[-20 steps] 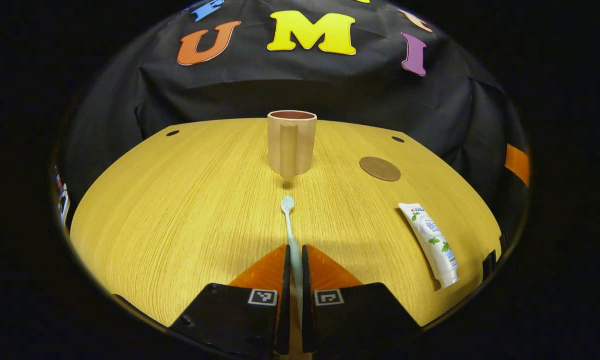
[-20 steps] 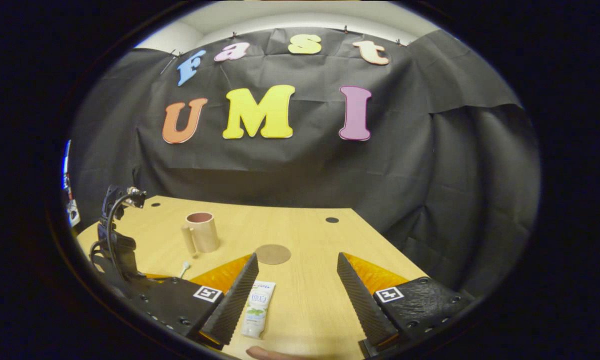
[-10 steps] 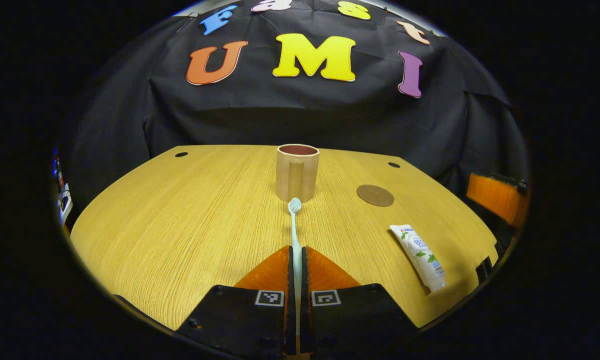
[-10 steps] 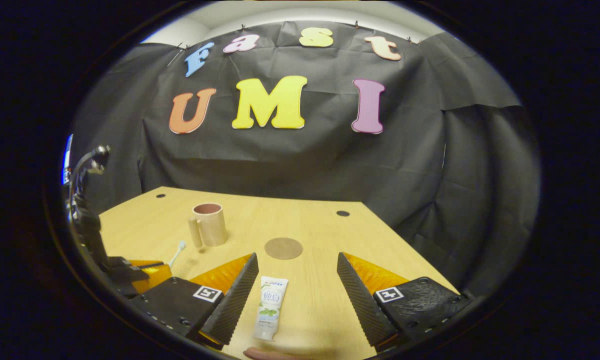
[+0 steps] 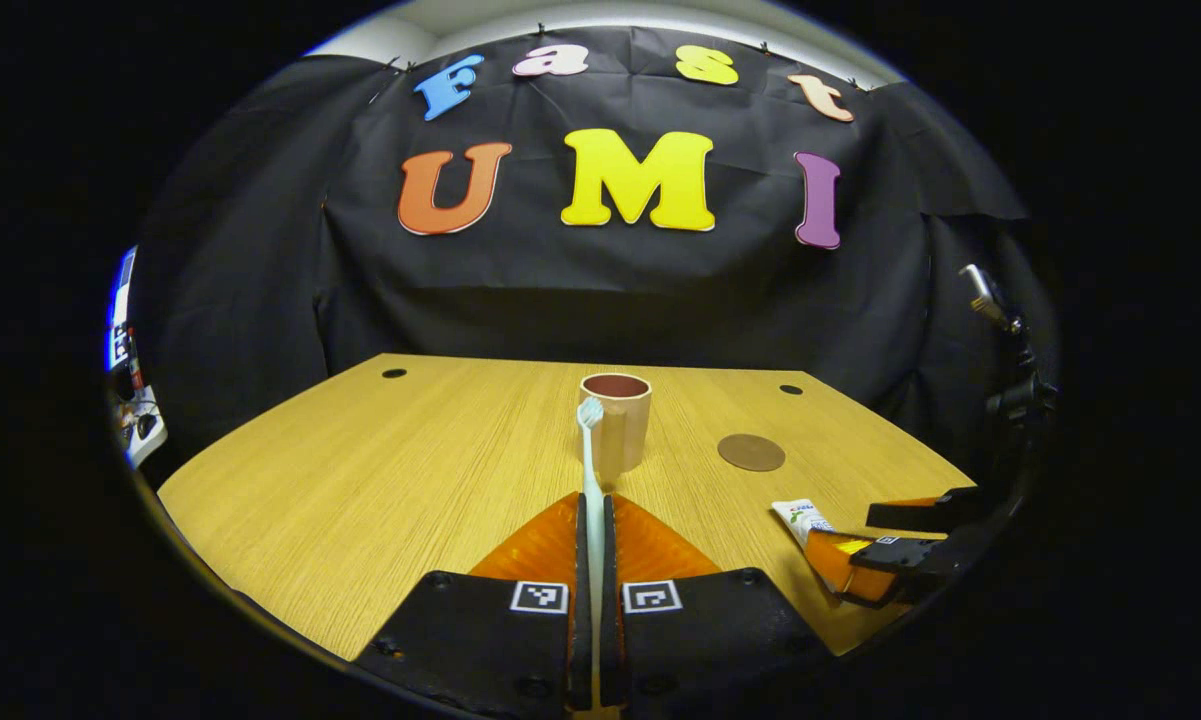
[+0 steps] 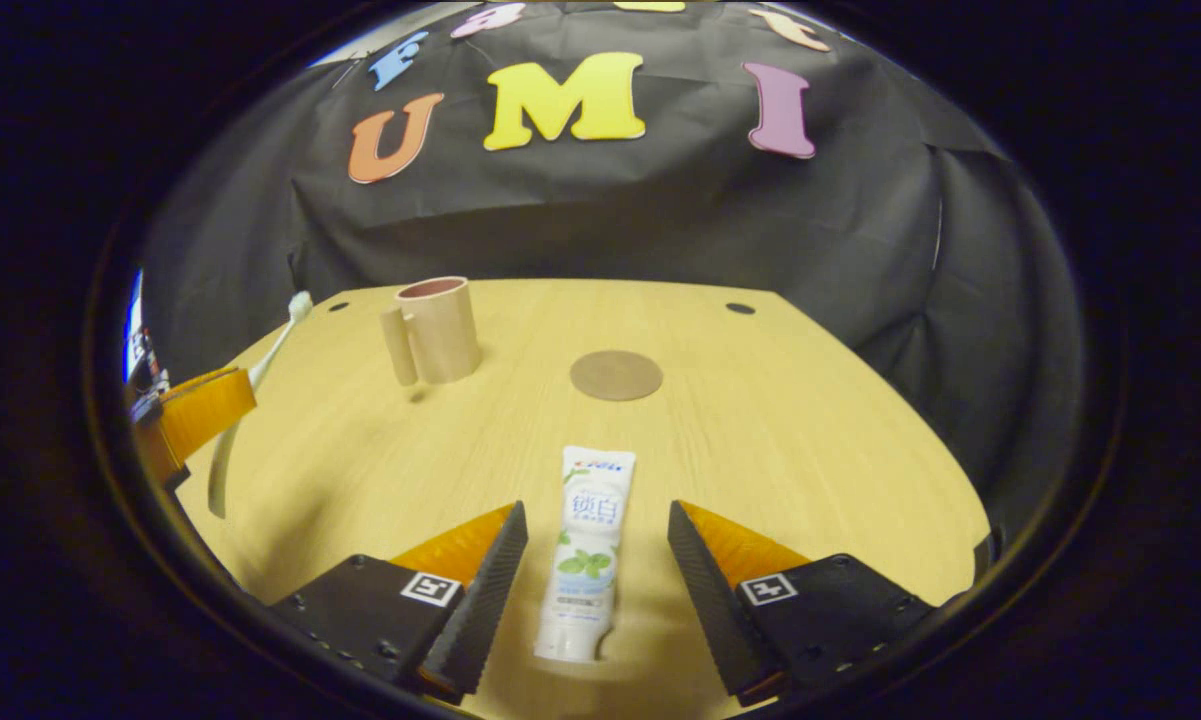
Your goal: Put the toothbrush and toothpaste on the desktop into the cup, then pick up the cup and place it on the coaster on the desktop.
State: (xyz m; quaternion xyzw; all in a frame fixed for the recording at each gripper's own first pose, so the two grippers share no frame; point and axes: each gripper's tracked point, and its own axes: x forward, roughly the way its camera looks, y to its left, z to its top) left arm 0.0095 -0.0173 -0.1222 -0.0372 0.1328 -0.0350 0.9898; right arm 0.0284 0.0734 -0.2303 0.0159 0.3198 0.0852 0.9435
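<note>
My left gripper [image 5: 591, 505] is shut on the pale blue toothbrush [image 5: 589, 450], lifted off the desk with the bristle head pointing toward the beige cup [image 5: 618, 424]. The cup stands upright, its handle facing me. In the right gripper view the same toothbrush [image 6: 272, 352] slants up from the left gripper [image 6: 195, 408] at the left edge. My right gripper [image 6: 596, 512] is open, its fingers either side of the white toothpaste tube [image 6: 588, 548], which lies flat on the wooden desktop [image 6: 760, 440]. The round brown coaster [image 6: 616, 375] lies beyond the tube, right of the cup [image 6: 436, 329].
In the left gripper view the right gripper [image 5: 900, 555] sits low at the desk's right front edge over the toothpaste tube [image 5: 800, 517], with the coaster [image 5: 751, 452] behind it. Two dark holes [image 5: 394, 373] mark the desk's far corners. Black cloth walls close the back.
The left gripper has lifted the toothbrush off the desk. The right gripper has come down and forward, so the toothpaste tube now lies between its open fingers.
</note>
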